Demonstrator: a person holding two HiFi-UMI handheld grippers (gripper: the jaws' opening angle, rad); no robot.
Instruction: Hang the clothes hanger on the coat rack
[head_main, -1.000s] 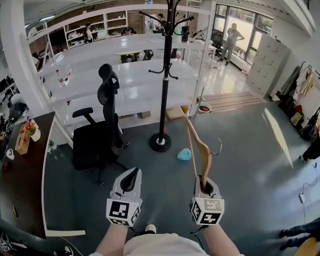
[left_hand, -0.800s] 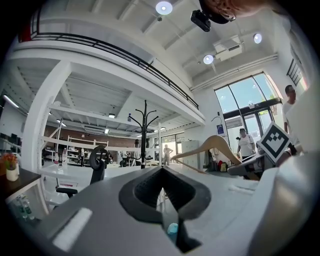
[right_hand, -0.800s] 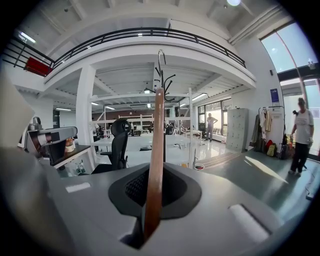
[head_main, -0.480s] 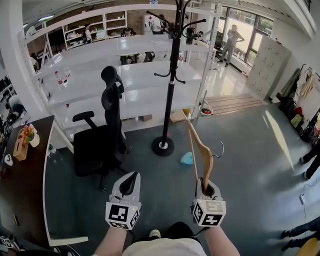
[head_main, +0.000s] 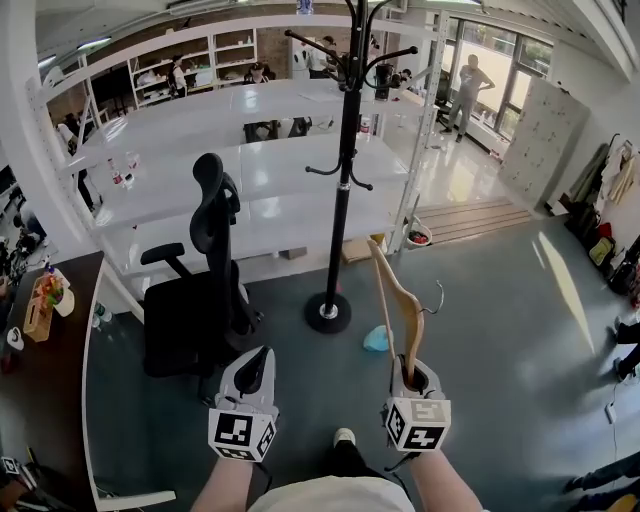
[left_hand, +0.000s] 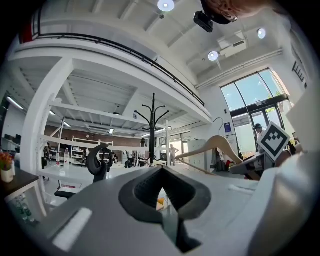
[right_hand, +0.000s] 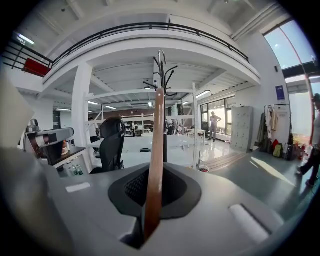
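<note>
A black coat rack (head_main: 343, 180) stands on a round base (head_main: 328, 312) ahead of me on the grey floor. My right gripper (head_main: 412, 375) is shut on one end of a wooden clothes hanger (head_main: 400, 300), which rises upright from the jaws. Its metal hook (head_main: 437, 297) points right. In the right gripper view the hanger (right_hand: 156, 150) lines up in front of the coat rack (right_hand: 162, 75). My left gripper (head_main: 250, 370) is shut and holds nothing. The left gripper view shows the coat rack (left_hand: 153, 125) far off and the hanger (left_hand: 215, 145) at the right.
A black office chair (head_main: 195, 300) stands left of the rack. White shelving (head_main: 250, 160) runs behind both. A small blue object (head_main: 376, 338) lies on the floor near the rack's base. A dark desk (head_main: 40, 380) sits at the far left. A person (head_main: 470, 85) stands far back by the windows.
The rack and chair have shifted in the head view as the person walks toward them. Both grippers keep their pose, the right one still holding the hanger.
</note>
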